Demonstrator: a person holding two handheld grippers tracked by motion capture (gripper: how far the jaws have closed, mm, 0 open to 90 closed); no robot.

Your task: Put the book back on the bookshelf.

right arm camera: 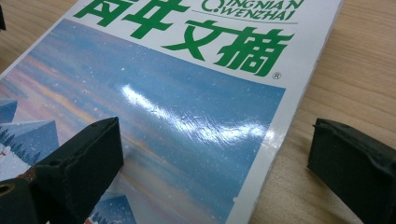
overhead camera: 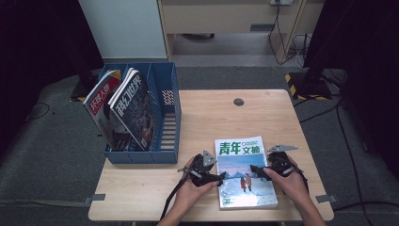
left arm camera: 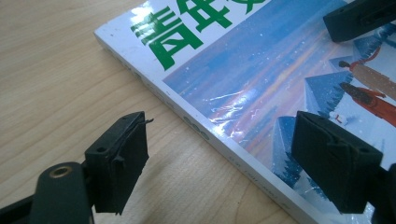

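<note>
A magazine [overhead camera: 245, 162] with green Chinese title and a snowy blue cover lies flat on the wooden table [overhead camera: 211, 117], near the front edge. My left gripper [overhead camera: 220, 178] sits at its left edge, open. In the left gripper view the magazine [left arm camera: 261, 70] runs between the jaws of the left gripper [left arm camera: 219, 163]: one jaw over the bare wood, the other over the cover. My right gripper [overhead camera: 256, 169] is at the right side, open. In the right gripper view the right gripper [right arm camera: 215, 168] straddles the right edge of the magazine [right arm camera: 187, 93]. Neither gripper's pads press on it.
A blue file rack [overhead camera: 167, 117] stands at the table's left, holding a red-covered magazine [overhead camera: 101, 101] and a darker magazine [overhead camera: 134, 110] leaning upright; its right slot is vacant. A round cable hole [overhead camera: 238, 101] sits at the table's back. Bare wood lies between rack and flat magazine.
</note>
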